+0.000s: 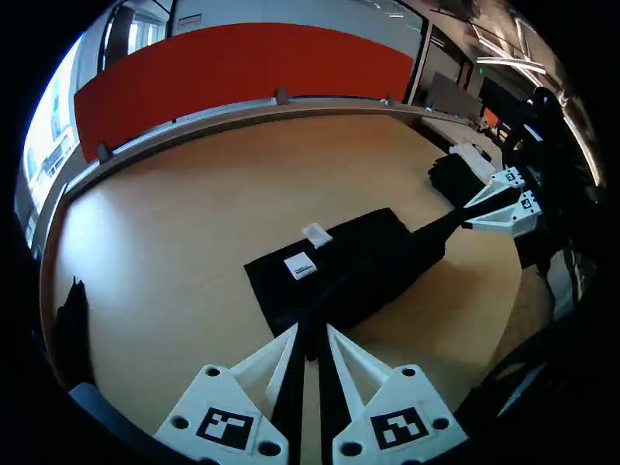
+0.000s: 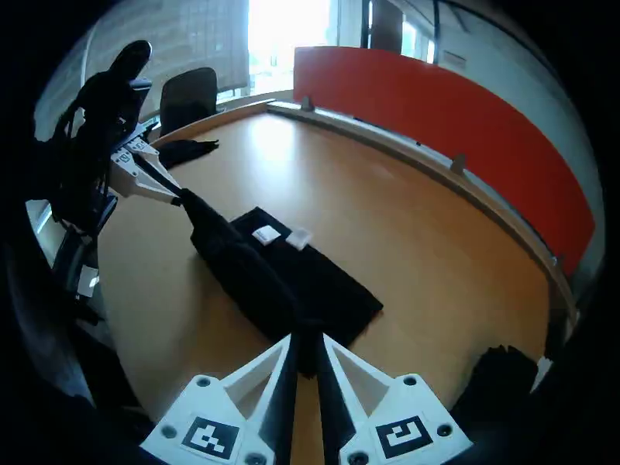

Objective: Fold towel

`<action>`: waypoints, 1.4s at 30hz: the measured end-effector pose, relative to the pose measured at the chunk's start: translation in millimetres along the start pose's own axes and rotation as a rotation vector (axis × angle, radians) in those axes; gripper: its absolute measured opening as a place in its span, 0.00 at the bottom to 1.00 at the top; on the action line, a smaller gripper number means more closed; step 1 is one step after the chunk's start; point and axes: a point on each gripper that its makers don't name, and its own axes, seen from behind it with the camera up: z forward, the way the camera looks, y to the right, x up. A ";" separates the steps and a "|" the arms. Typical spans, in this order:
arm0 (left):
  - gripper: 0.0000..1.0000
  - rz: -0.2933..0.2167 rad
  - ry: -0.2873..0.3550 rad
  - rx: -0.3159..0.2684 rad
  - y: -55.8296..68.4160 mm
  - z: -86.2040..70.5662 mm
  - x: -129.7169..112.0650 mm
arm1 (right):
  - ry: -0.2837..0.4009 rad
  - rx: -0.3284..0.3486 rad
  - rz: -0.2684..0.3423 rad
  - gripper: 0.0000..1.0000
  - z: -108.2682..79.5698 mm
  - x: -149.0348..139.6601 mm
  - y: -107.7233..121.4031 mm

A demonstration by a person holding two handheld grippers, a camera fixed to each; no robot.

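Both tools are on the black cloth towel (image 1: 364, 256), which sits mid light wooden table (image 1: 178, 209). One long edge is pulled up into a dark ridge running between them. Left gripper (image 1: 314, 339): white fingers nearly together, pinching the near end of that ridge. Right gripper (image 2: 308, 342): same, clamped on the opposite end. In the left gripper view it sits far right. The rest of the towel lies flat on the wood, two white labels (image 1: 300, 266) facing up. Red partition panel (image 2: 465, 124) along the far table edge, black office chair (image 2: 188, 93) at the table's end.
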 end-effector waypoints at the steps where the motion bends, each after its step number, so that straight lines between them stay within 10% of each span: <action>1: 0.10 -0.001 -0.002 0.001 -0.8 2.6 -0.3 | -0.002 0.000 0.003 0.14 2.1 -0.3 1.2; 42: 0.16 0.020 -0.080 0.078 -41.3 93.0 -13.3 | -0.113 -0.043 0.091 0.25 79.5 -34.0 49.0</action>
